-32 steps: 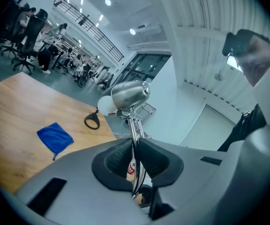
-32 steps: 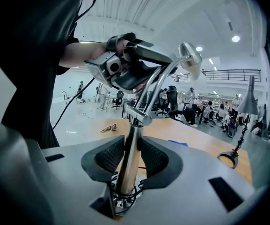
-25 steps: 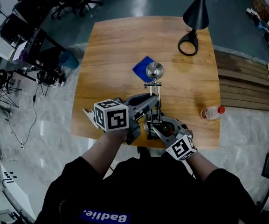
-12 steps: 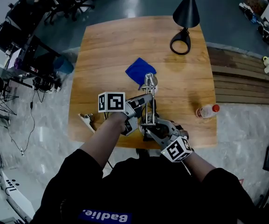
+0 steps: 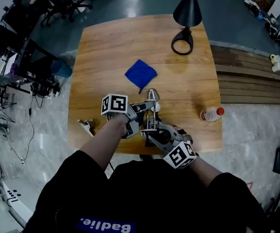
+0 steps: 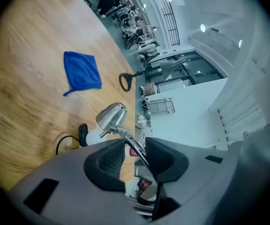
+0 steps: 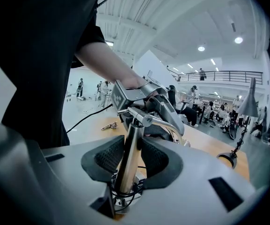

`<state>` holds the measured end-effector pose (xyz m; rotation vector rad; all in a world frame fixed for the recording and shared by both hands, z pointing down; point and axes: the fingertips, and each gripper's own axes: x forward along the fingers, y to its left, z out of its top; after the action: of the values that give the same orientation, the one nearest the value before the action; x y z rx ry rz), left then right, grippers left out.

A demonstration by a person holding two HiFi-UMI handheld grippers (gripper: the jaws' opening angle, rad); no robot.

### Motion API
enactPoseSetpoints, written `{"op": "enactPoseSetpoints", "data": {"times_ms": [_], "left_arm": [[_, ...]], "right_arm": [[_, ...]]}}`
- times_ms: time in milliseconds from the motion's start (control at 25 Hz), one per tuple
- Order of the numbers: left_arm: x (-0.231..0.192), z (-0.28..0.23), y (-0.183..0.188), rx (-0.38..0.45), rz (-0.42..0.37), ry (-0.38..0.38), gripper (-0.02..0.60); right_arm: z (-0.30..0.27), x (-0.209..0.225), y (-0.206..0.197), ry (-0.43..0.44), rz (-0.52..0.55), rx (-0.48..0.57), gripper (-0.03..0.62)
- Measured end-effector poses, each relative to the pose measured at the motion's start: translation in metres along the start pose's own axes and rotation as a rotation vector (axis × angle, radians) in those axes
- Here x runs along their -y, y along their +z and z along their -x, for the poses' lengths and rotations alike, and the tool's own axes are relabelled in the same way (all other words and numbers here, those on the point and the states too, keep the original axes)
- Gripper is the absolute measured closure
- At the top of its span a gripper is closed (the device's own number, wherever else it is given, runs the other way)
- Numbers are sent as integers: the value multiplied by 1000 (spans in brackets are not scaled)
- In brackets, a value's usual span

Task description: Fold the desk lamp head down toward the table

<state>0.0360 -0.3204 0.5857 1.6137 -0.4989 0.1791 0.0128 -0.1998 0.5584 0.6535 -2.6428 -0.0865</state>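
White letters on the person's black shirt (image 5: 106,225) look like "Badlie." The left gripper (image 6: 134,145) and the right gripper (image 7: 131,154) each carry a cube (image 5: 114,105) with black and white square marks. A bottle (image 5: 210,114) with a red cap lies on the table (image 5: 96,47). Its label is too small to read.

The desk lamp (image 5: 152,101) stands near the table edge, close to the person. It is just on the person's side of the blue cloth (image 5: 140,74). Its shiny lamp head (image 6: 111,116) hangs out over the wood toward the cloth.

The left gripper reaches in from the left on a bare forearm (image 5: 103,142). Its jaws are opening. The lamp's thin arm (image 6: 125,134) runs between them, close to one pad, with a gap on the other side.

The right gripper sits low by the table edge with its cube facing up. Its jaws are closed tight on the lamp's post (image 7: 125,172).
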Motion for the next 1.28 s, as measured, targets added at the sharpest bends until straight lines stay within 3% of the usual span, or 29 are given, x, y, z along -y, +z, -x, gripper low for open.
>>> {"op": "enactPoseSetpoints", "data": {"times_ms": [280, 480, 680, 880, 1040, 1280], "left_arm": [[2, -1, 0, -4, -1, -38, 440], [1, 7, -5, -39, -48, -29, 430], [12, 42, 8, 12, -91, -105, 423], [32, 82, 4, 63, -272, -139, 424], [54, 105, -21, 123, -409, -155, 425], [101, 129, -95, 239, -787, -47, 425]], "right_arm": [[0, 1, -2, -7, -11, -7, 480], [-1, -1, -3, -17, 9, -23, 480], [-6, 0, -5, -48, 3, -57, 480], [-1, -1, -15, -117, -90, -86, 479], [26, -4, -18, -214, -245, -72, 480], [78, -28, 14, -232, -460, 114, 480]]}}
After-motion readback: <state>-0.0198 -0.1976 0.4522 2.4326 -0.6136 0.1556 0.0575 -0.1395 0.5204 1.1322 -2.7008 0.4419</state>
